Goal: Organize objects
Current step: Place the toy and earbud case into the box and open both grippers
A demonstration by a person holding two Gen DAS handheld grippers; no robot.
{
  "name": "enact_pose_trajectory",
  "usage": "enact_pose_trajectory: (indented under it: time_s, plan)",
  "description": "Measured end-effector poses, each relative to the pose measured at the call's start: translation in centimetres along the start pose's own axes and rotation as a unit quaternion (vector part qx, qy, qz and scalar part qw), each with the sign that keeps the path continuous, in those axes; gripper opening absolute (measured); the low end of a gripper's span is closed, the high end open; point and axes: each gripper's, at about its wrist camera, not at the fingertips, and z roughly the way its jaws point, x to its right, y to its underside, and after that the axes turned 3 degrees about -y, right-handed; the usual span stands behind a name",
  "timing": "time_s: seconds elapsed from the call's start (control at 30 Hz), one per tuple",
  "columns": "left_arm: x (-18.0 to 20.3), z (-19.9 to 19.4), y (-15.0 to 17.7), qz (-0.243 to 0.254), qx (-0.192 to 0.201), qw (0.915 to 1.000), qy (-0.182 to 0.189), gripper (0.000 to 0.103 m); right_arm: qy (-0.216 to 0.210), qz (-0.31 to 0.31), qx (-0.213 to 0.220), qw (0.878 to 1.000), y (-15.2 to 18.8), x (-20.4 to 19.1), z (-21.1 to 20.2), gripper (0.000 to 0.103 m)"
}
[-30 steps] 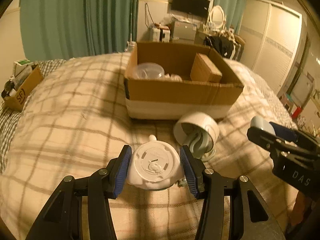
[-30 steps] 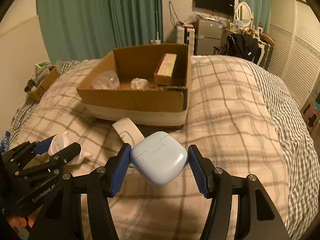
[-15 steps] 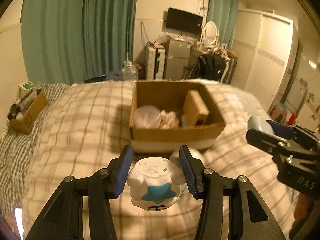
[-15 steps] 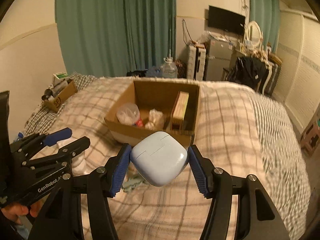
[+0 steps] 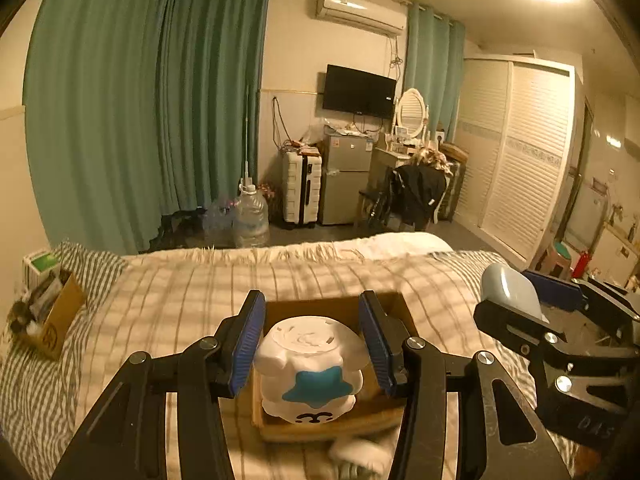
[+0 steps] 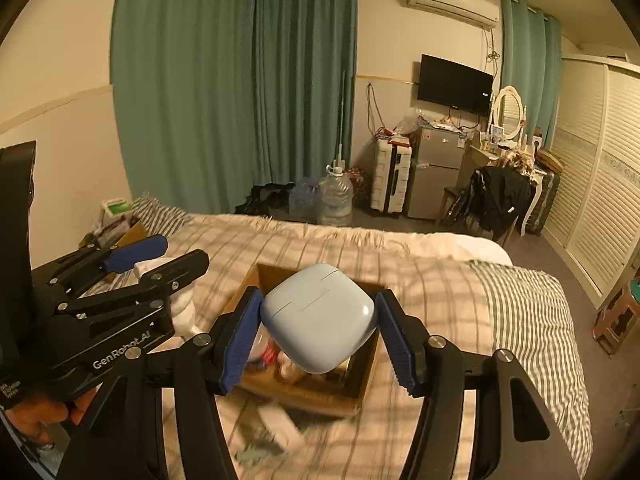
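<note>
My left gripper [image 5: 312, 344] is shut on a white round toy [image 5: 310, 372] with a blue star and a small face, held high above the open cardboard box [image 5: 332, 428] on the bed. My right gripper [image 6: 318, 336] is shut on a pale blue rounded case [image 6: 318, 316], also held above the box [image 6: 312, 396]. The box holds several items, mostly hidden behind the held things. A white cup-like object [image 5: 356, 454] lies blurred on the bed in front of the box. The right gripper and its case [image 5: 508, 290] show at right in the left wrist view.
The bed has a plaid blanket [image 5: 168, 300]. A small cardboard box [image 5: 52, 316] of clutter sits at the bed's left edge. Beyond the bed are green curtains [image 5: 140, 120], water bottles [image 5: 250, 216], a suitcase, a fridge [image 5: 344, 176] and white wardrobe doors [image 5: 520, 160].
Both grippers have risen well above the bed with their objects still held. The box now appears smaller and lower in both views, and more of the room shows.
</note>
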Motion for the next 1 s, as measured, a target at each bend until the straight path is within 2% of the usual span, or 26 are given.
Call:
enact_pose_trajectory:
  time_s: [0.1,0.2,0.33,0.5,0.7,0.77,0.8,0.83,0.9,1.0]
  plan:
    - [-0.5,2.1,-0.7,-0.006,0.003,1.0,-0.004,0.05,0.004,0.011,-0.015,1.0,-1.6,0.8,2.7,0.058]
    - [-1.2,4.6,-0.1,-0.005,0.002,1.0,-0.001,0.05,0.009,0.015,-0.036,0.999,-1.9,1.2,5.6,0.058]
    - [-2.3,8.1,2.3,-0.013,-0.032,0.9992,0.019,0.05,-0.001,0.026,-0.064,0.998,-0.5,1.7,9.3,0.058]
    - [-2.9,10.9,4.0,-0.014,-0.06,0.998,0.015,0.05,-0.015,0.041,-0.093,0.995,1.9,2.2,13.2,0.058]
    - [-2.6,12.4,4.0,-0.005,-0.061,0.998,0.016,0.051,-0.02,0.07,-0.085,0.994,2.6,3.9,15.0,0.058]
    - [-2.0,12.5,3.6,0.005,-0.054,0.9985,0.01,0.057,-0.021,0.084,-0.07,0.994,2.4,4.3,14.7,0.072]
    - [-1.9,12.5,3.5,0.009,-0.053,0.9986,0.003,0.073,-0.017,0.091,-0.062,0.994,2.3,4.7,14.3,0.082]
    - [-1.7,12.4,3.5,0.012,-0.05,0.9986,-0.011,0.086,-0.012,0.097,-0.056,0.994,2.2,5.2,13.7,0.082]
    - [-1.7,12.1,3.6,0.01,-0.048,0.9985,-0.022,0.093,-0.006,0.098,-0.048,0.994,2.1,5.7,12.3,0.083]
    - [-1.8,11.1,4.2,0.011,-0.07,0.9973,-0.018,0.093,0.015,0.083,-0.045,0.995,2.3,5.8,9.9,0.084]
